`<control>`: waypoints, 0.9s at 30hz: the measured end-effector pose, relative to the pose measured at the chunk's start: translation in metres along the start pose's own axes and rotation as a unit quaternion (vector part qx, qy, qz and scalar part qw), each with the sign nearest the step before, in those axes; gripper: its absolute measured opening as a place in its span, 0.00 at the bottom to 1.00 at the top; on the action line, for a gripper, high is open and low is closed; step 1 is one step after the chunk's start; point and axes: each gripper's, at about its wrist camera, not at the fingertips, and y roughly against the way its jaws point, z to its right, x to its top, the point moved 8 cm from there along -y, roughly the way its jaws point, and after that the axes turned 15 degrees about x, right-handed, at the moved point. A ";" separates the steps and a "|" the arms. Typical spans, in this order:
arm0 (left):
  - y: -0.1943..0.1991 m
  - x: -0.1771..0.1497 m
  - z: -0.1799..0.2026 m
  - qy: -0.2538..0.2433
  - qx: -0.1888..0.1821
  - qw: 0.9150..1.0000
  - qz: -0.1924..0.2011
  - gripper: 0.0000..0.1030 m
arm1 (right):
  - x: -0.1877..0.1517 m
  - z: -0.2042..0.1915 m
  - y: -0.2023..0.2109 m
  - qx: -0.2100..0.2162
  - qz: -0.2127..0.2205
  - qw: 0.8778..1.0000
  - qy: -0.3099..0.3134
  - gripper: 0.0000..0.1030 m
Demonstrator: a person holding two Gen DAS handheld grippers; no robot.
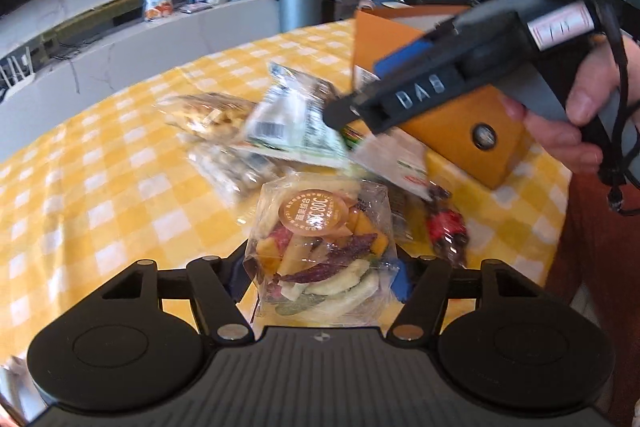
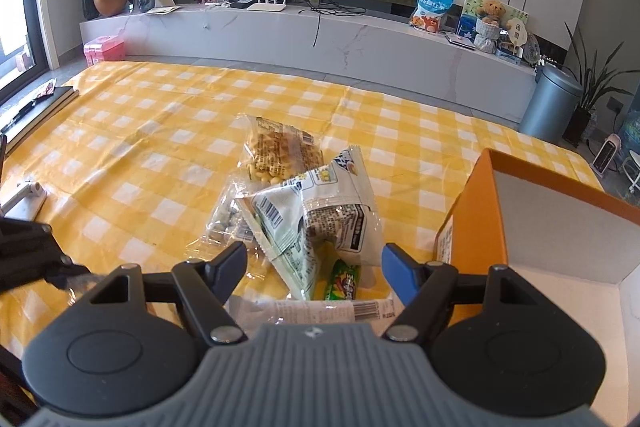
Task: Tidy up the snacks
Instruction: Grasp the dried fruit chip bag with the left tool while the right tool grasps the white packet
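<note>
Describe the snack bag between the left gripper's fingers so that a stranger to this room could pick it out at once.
Start at the yellow checked tablecloth, then find the snack pile beside the orange box. The clear bag of mixed dried fruit and vegetable chips lies nearest, between the left gripper fingers. Only it has a round orange sticker.

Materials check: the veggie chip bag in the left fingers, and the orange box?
Veggie chip bag: clear glossy plastic film, going by the glare, creases and chips visible through it. Orange box: looks like rigid matte cardboard or paperboard, with flat straight walls, sharp edges and a pale unglossed interior.
</note>
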 end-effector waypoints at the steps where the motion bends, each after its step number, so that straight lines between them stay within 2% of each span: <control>1: 0.001 0.003 -0.004 0.000 0.005 1.000 0.003 0.73 | 0.001 0.001 -0.002 0.000 -0.003 1.000 0.003 0.74; 9: -0.005 0.024 -0.033 0.013 0.044 0.999 0.015 0.73 | 0.013 0.013 -0.033 -0.010 -0.044 0.999 0.003 0.77; 12: -0.009 0.029 -0.040 0.017 0.050 0.998 0.017 0.73 | 0.020 0.016 -0.042 -0.012 -0.047 0.999 -0.002 0.83; 23: -0.019 0.025 -0.044 0.035 0.055 0.998 0.004 0.73 | 0.029 0.026 -0.072 -0.012 -0.066 0.997 -0.038 0.83; 27: -0.016 0.024 -0.043 0.034 0.058 0.998 0.002 0.73 | 0.025 0.028 -0.079 -0.002 -0.075 0.996 -0.049 0.78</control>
